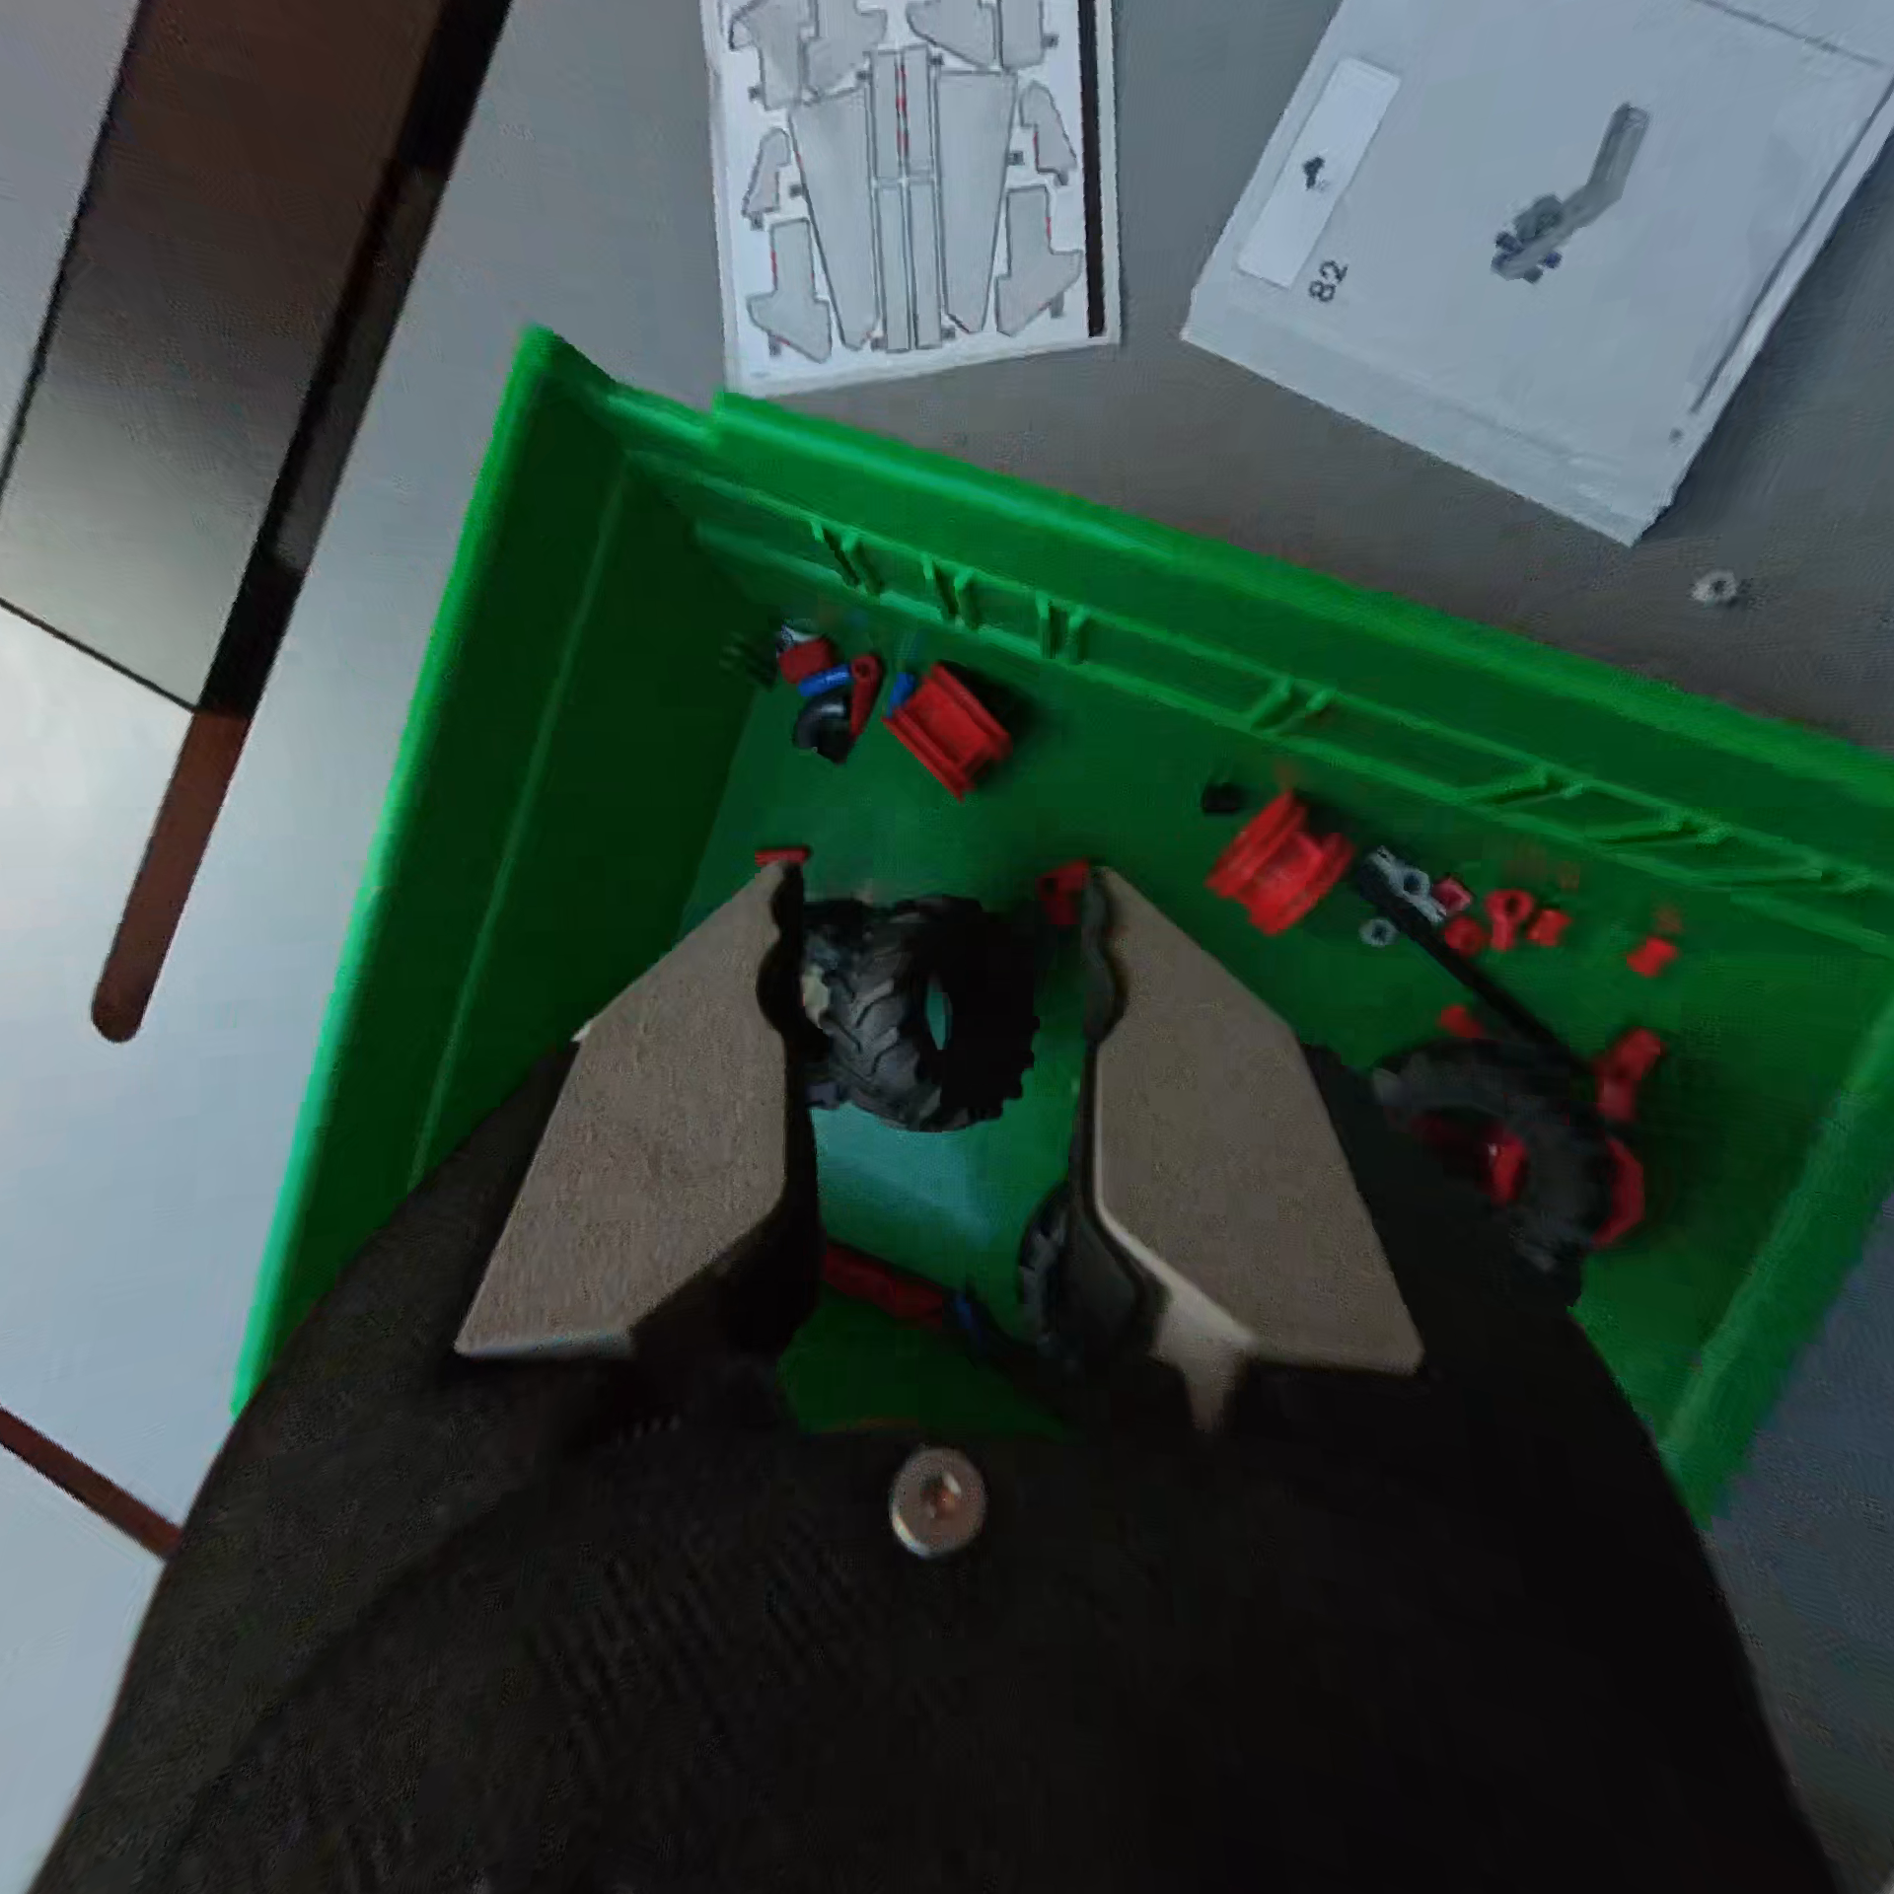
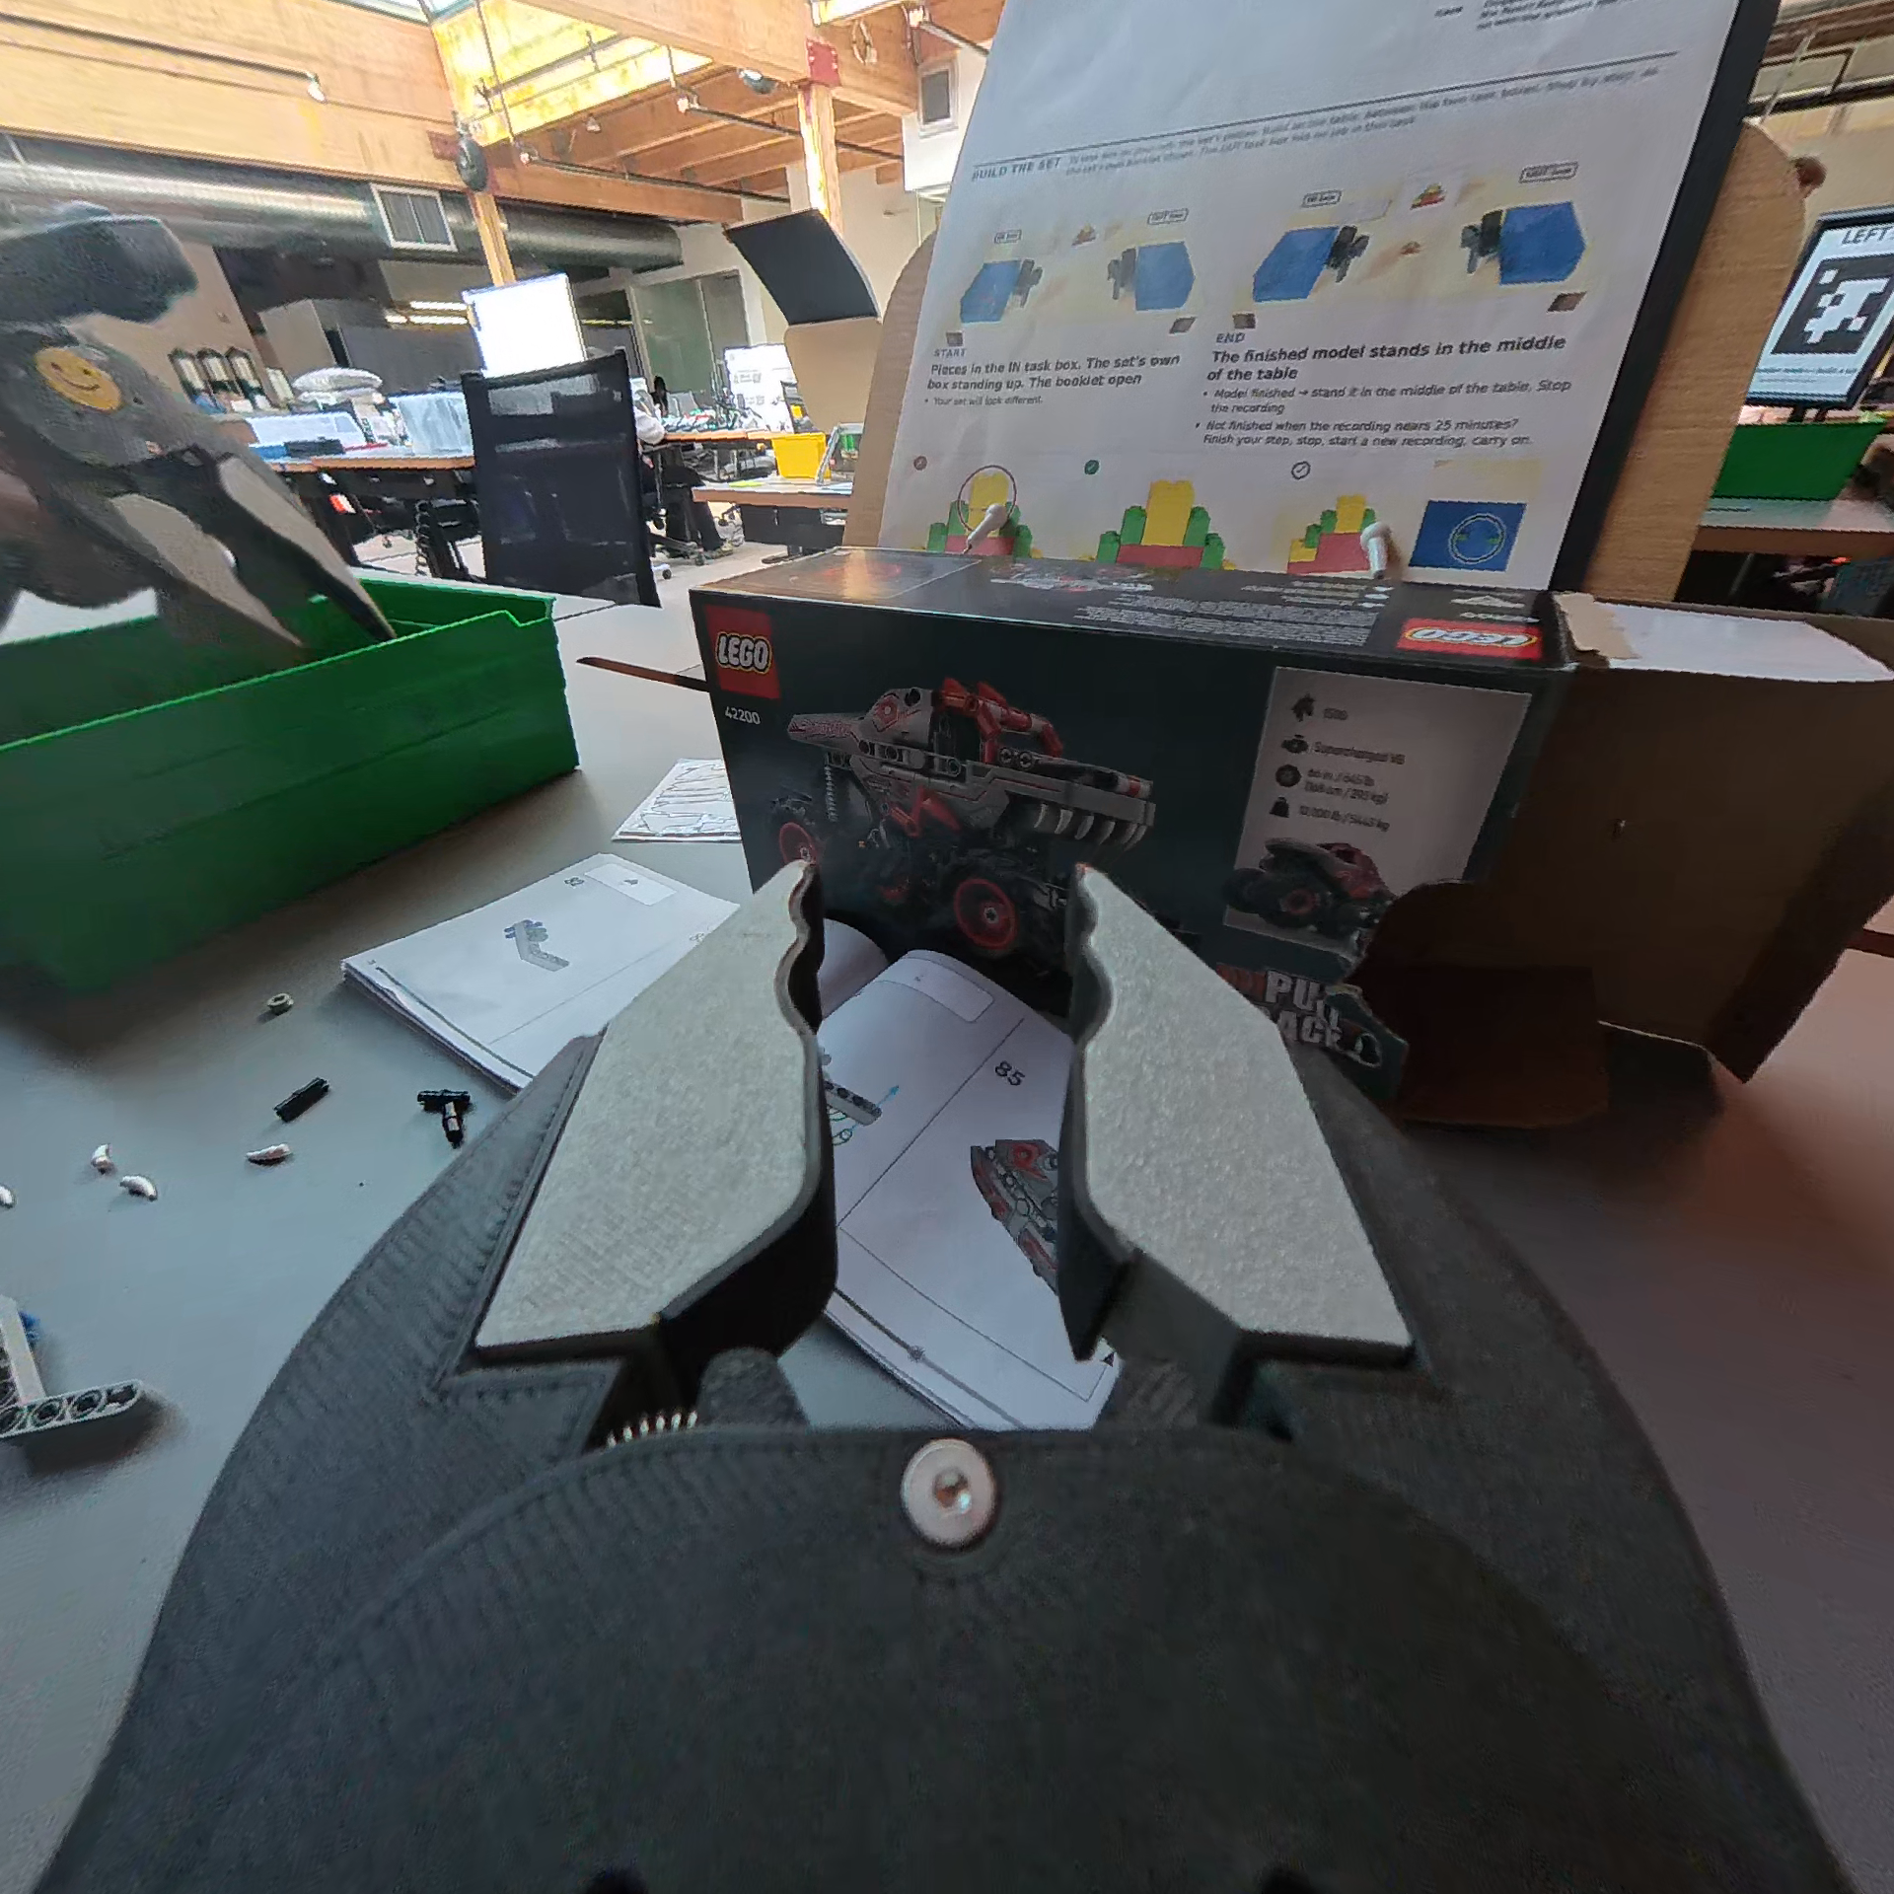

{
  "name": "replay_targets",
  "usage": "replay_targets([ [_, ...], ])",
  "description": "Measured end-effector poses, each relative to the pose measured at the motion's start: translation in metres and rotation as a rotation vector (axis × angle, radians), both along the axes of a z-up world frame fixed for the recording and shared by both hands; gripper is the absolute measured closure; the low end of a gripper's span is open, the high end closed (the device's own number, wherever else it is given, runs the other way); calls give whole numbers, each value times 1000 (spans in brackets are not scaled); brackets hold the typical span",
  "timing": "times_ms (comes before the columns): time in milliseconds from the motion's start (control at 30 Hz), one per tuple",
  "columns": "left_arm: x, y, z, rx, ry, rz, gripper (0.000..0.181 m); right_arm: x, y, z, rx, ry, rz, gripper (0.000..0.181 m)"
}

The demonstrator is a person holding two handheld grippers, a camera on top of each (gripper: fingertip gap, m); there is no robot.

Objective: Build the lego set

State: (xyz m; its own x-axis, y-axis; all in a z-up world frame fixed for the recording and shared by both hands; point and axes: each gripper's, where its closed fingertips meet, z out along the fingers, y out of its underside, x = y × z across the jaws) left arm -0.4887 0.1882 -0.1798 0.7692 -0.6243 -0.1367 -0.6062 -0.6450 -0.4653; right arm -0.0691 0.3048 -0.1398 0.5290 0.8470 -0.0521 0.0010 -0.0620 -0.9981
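Note:
My left gripper [image 1: 938, 892] is open and reaches down into the green bin [image 1: 574, 820]. A black tyre [image 1: 912, 1015] lies between its fingers, close against the left finger [image 1: 666, 1117]. A red wheel hub [image 1: 1276, 861], a red block [image 1: 948, 728], a second tyre [image 1: 1496, 1148] and several small red and blue pieces lie on the bin floor. My right gripper [image 2: 943, 892] is open and empty, low over the open instruction booklet [image 2: 953, 1127], facing the set's box [image 2: 1127, 779]. The left gripper also shows in the right wrist view [image 2: 343, 635], dipping into the bin [image 2: 256, 758].
A sticker sheet [image 1: 912, 184] and the booklet [image 1: 1537, 236] lie beyond the bin. Loose on the table are black pins [image 2: 302, 1097], small white pieces [image 2: 133, 1184] and a grey beam [image 2: 62, 1404]. A poster board [image 2: 1281, 287] stands behind the box. The table edge [image 1: 307, 574] is left of the bin.

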Motion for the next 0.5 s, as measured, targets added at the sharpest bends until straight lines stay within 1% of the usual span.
replay_targets([
  [67, 4, 20, -4, 76, 7, 33, 146, 1, -1, 2, 7, 5, -2, 138],
  [100, 13, 25, -9, 79, -6, 3, 147, 1, -2, 3, 10, 9, -3, 139],
  [133, 21, 27, -16, 76, -12, -36, 144, 2, -2, 4, 13, 12, -6, 139],
  [167, 23, 27, -23, 65, 14, -66, 142, 3, -2, 4, 14, 15, -9, 139],
  [200, 19, 28, -29, 68, 77, -76, 149, 3, -2, 5, 13, 17, -11, 139],
  [267, -8, 33, -43, 94, 289, -61, 167, 4, -1, 4, 7, 19, -11, 138],
  [300, -24, 32, -49, 98, 401, -47, 156, 4, -1, 3, 5, 19, -12, 139],
  [333, -27, 27, -46, 97, 422, -42, 158, 4, -1, 3, 3, 18, -12, 138],
  [367, -38, 20, -41, 63, 474, 2, 167, 4, -1, 3, 2, 17, -13, 139],
  [400, -46, 15, -34, 37, 496, 61, 168, 4, -1, 3, 3, 17, -14, 139],
  [433, -42, 17, -24, 60, 440, 87, 166, 4, -1, 3, 4, 19, -14, 139],
  [467, -24, 22, -11, 116, 322, 63, 162, 4, -1, 4, 6, 21, -13, 139],
  [500, -1, 27, 4, 186, 184, 3, 161, 4, -2, 5, 8, 23, -13, 139],
])
